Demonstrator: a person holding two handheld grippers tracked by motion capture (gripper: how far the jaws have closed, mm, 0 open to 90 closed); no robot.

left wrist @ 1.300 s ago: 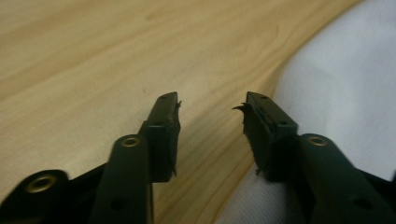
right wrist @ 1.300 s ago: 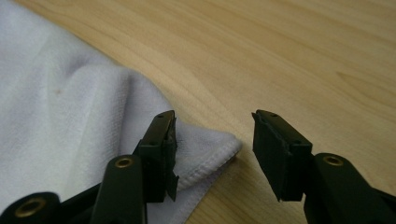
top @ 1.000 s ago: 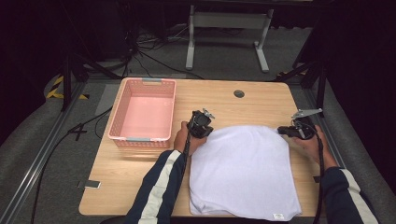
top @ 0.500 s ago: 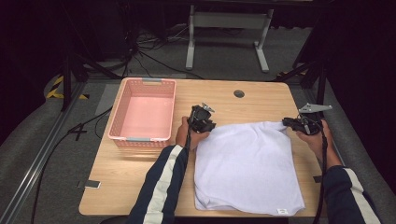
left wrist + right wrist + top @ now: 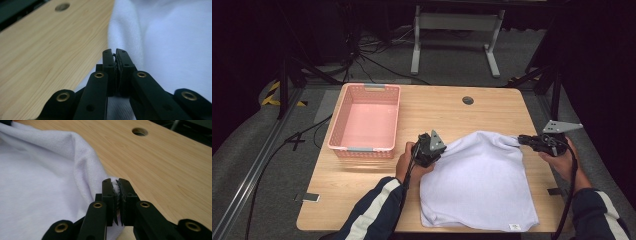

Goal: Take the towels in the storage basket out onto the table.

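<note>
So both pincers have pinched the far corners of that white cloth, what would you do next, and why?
Probably draw both corners toward the near edge to fold it. The left gripper and right gripper are each shut on a far corner of the white cloth, which is pulled taut between them, with its near part flat on the table.

— What colour is the cloth (image 5: 482, 182)?
— White, plain, with 1 small tag at the tabletop's (image 5: 362, 200) near edge.
— And the basket (image 5: 365, 149)?
— Pink, near the far left corner. The tabletop is light wood grain, and both sleeves (image 5: 372, 212) are navy with white stripes.
</note>
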